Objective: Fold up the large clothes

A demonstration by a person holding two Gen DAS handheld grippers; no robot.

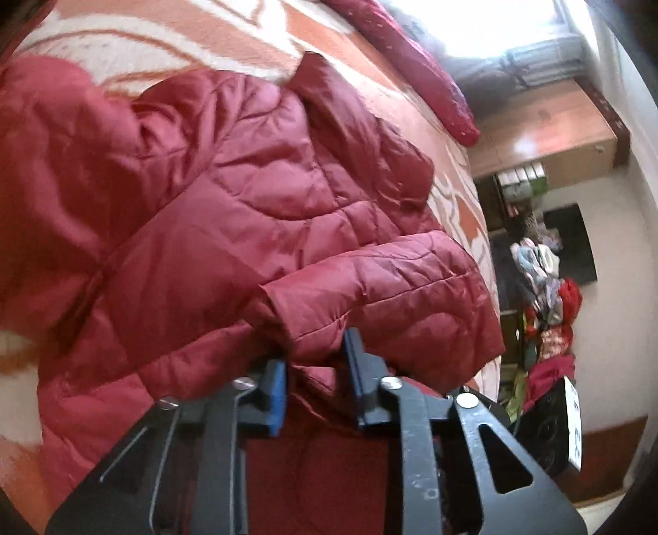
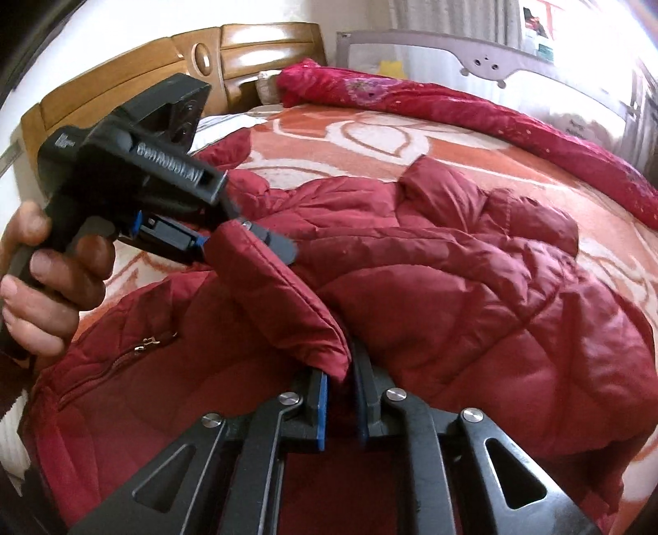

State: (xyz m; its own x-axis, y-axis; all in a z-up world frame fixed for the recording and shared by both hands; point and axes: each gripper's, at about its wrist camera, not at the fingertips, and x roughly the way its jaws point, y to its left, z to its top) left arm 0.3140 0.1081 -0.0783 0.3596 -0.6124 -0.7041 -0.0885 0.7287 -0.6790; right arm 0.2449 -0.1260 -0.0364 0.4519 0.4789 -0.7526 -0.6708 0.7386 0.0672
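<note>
My bed [image 2: 432, 144], under its orange-and-white blanket [image 1: 230, 37], carries the red padded jacket [image 2: 473, 280] and a crimson quilt [image 2: 473, 107].

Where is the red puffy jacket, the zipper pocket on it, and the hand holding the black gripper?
red puffy jacket [image 2: 473, 288], right wrist view, on its quilted middle.
zipper pocket [image 2: 140, 350], right wrist view, on the metal zipper pull.
hand [image 2: 53, 284], right wrist view, on the fingers wrapped round the left gripper [image 2: 251, 238] handle.
</note>
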